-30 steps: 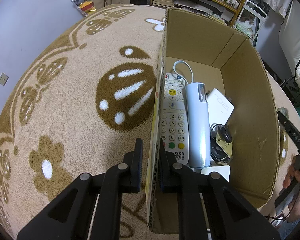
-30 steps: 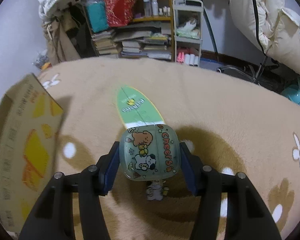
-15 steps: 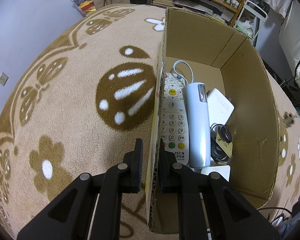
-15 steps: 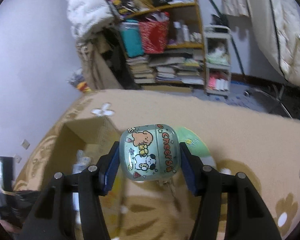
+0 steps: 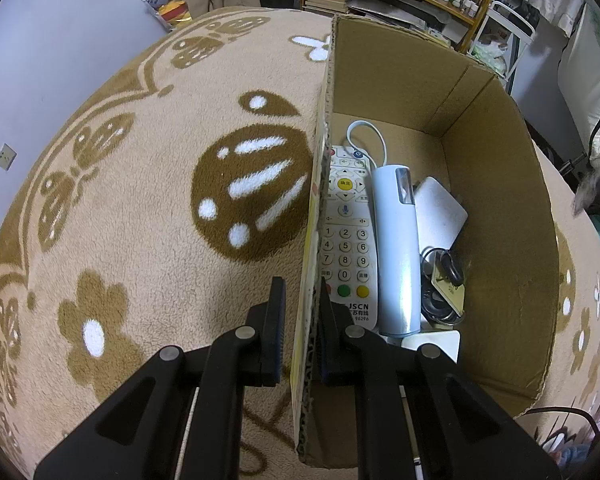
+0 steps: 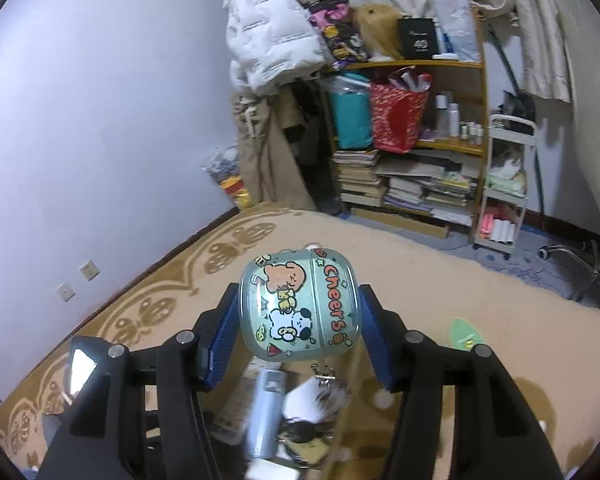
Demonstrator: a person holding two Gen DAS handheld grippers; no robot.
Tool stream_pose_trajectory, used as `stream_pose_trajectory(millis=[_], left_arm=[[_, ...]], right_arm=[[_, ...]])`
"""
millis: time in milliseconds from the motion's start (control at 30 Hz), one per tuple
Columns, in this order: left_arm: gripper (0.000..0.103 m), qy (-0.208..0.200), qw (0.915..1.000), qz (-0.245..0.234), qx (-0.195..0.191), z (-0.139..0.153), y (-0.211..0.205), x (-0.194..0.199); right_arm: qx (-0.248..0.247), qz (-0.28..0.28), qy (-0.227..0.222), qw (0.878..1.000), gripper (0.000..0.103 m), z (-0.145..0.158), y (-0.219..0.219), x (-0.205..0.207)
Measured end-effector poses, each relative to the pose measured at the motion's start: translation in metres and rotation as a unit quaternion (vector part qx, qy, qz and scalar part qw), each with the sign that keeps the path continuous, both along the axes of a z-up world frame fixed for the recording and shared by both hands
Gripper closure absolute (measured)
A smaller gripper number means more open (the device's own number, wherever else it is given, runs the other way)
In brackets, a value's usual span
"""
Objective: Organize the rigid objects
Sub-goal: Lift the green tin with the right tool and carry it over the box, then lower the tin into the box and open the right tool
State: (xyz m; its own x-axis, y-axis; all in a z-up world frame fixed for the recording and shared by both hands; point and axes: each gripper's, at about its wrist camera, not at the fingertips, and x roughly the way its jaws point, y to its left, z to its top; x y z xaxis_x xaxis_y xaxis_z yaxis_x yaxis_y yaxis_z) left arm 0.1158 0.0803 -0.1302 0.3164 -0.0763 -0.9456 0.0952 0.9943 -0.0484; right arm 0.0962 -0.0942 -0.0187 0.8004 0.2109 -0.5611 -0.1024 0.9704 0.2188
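Right tongs [image 6: 298,318] clamped on a case [image 6: 298,304]: small rounded, translucent green, cartoon bear and white dog stickers, red "Cheers" lettering, seam down the middle, metal clip with a fuzzy charm [image 6: 332,394] hanging under it. Blue pads press both its sides. Case is held up in the air above the box contents, which show blurred below it in the right wrist view.

Left tongs [image 5: 300,328] closed tight on the near left wall of the box [image 5: 500,200], one finger outside, one inside. Box is open-top brown cardboard, sitting on a tan blanket [image 5: 140,220] with brown flower and butterfly print.

Inside the box: white remote [image 5: 346,240] with number keys flat against the left wall; pale blue tube-shaped device [image 5: 396,252] just beside it, lengthwise; white flat pad [image 5: 440,212] right of that, partly under it; white cable [image 5: 368,136] looped at the far end; dark keyring bundle with a yellowish tag [image 5: 444,284] near the right; a white block [image 5: 436,342] at the near end. Right half of the box floor mostly bare.

Around: a green card [image 6: 466,334] lies on the blanket to the right. Back of room has a wooden shelf [image 6: 440,68] with books, red bag, teal bag; white jacket [image 6: 268,40] hanging; white cart [image 6: 508,184] at right; lavender wall [image 6: 100,120] with sockets.
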Motion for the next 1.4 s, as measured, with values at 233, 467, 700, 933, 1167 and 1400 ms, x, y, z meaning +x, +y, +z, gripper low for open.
stream_pose_trajectory(millis=[233, 467, 700, 933, 1167, 1400], left_arm=[[0.09, 0.002, 1.0, 0.001, -0.002, 0.0, 0.001, 0.001], [0.09, 0.002, 1.0, 0.001, -0.003, 0.0, 0.001, 0.002], [0.09, 0.002, 1.0, 0.001, -0.001, 0.0, 0.0, 0.002], [0.09, 0.002, 1.0, 0.0, -0.001, -0.001, 0.0, 0.002], [0.09, 0.003, 1.0, 0.0, -0.004, -0.001, 0.0, 0.002], [0.09, 0.004, 1.0, 0.001, -0.006, -0.001, 0.001, 0.002]], right_arm=[[0.001, 0.032, 0.043, 0.999, 0.042, -0.026, 0.016, -0.002], [-0.008, 0.045, 0.102, 0.994, 0.042, -0.066, 0.018, -0.002], [-0.023, 0.054, 0.12, 0.991, 0.042, -0.081, 0.018, -0.004], [-0.032, 0.055, 0.12, 0.991, 0.042, -0.082, 0.021, -0.002], [-0.029, 0.056, 0.121, 0.991, 0.042, -0.083, 0.022, 0.0], [-0.048, 0.061, 0.116, 0.99, 0.041, -0.085, 0.026, -0.002]])
